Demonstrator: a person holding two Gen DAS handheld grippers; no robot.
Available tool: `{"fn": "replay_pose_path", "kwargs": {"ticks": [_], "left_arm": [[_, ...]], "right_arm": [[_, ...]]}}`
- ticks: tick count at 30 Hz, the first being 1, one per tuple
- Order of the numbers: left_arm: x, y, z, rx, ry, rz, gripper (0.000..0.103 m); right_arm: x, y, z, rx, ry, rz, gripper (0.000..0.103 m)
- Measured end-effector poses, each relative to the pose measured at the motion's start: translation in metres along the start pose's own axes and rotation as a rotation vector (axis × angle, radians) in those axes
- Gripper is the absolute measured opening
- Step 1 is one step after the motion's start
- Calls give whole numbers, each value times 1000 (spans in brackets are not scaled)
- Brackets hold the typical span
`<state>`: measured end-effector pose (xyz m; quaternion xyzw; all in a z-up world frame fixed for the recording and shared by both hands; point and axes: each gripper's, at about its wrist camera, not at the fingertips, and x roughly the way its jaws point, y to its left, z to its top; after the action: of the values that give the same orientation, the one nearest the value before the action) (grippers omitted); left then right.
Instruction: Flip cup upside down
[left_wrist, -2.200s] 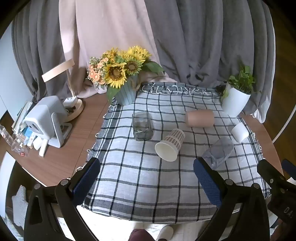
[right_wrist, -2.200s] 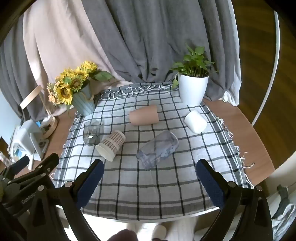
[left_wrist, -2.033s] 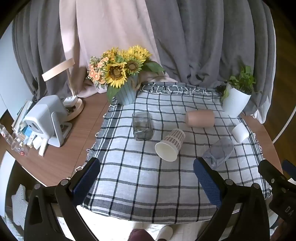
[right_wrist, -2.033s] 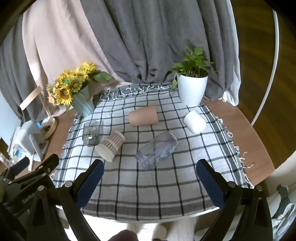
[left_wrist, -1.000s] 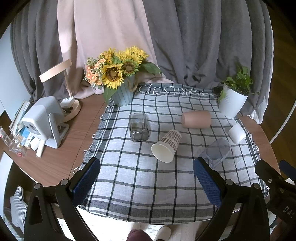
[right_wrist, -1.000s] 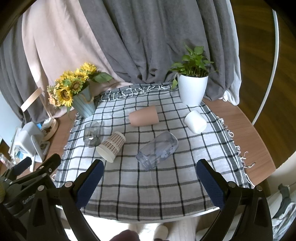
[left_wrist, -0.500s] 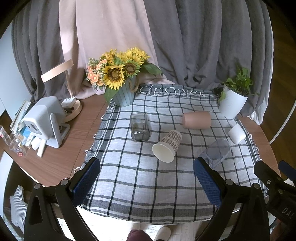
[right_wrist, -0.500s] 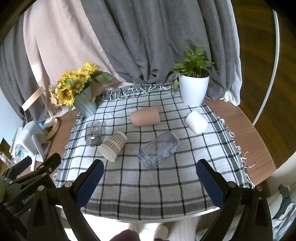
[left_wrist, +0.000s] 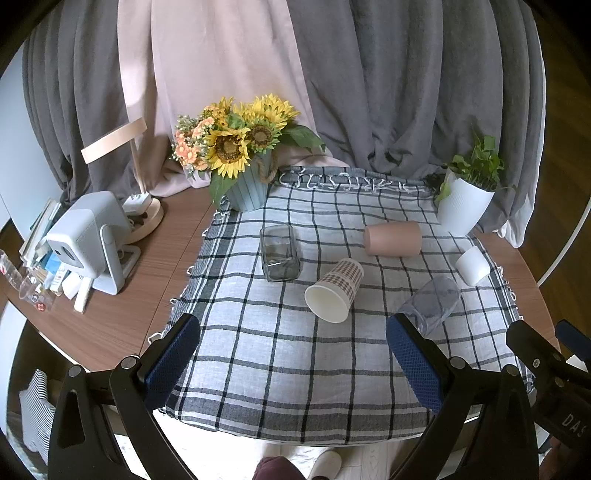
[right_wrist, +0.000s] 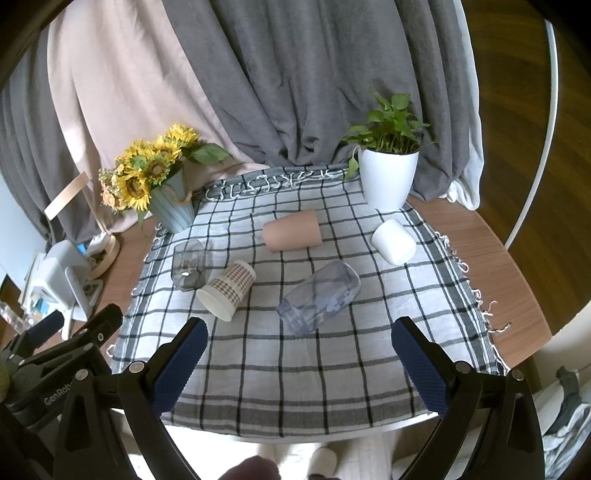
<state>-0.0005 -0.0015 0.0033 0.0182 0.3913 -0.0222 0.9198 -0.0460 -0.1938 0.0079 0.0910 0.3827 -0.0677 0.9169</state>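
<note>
Several cups lie on a checked cloth (left_wrist: 280, 354). A checked paper cup (left_wrist: 334, 290) (right_wrist: 226, 288) lies on its side, mouth toward me. A clear plastic cup (left_wrist: 432, 304) (right_wrist: 319, 297), a pink cup (left_wrist: 392, 239) (right_wrist: 292, 229) and a white cup (left_wrist: 472, 266) (right_wrist: 393, 242) also lie on their sides. A dark glass (left_wrist: 279, 253) (right_wrist: 188, 264) stands upright. My left gripper (left_wrist: 293, 358) and right gripper (right_wrist: 301, 365) are open and empty, held above the cloth's near edge.
A sunflower vase (left_wrist: 245, 184) stands at the cloth's back left, a white plant pot (right_wrist: 388, 177) at the back right. A white device (left_wrist: 92, 240) and a lamp base (left_wrist: 144, 218) sit on the wooden table (left_wrist: 122, 314) to the left. Curtains hang behind.
Both views shifted slightly; the cups have not moved and both grippers stay open.
</note>
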Motion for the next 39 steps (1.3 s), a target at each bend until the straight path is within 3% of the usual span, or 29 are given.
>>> {"fn": "replay_pose_path", "kwargs": {"ticks": [28, 39], "left_arm": [[1, 3, -1, -2, 5, 3, 103], [34, 48, 0, -52, 94, 47, 103]], "right_arm": [[3, 3, 1, 1, 4, 2, 101], [35, 37, 10, -37, 53, 11, 101]]}}
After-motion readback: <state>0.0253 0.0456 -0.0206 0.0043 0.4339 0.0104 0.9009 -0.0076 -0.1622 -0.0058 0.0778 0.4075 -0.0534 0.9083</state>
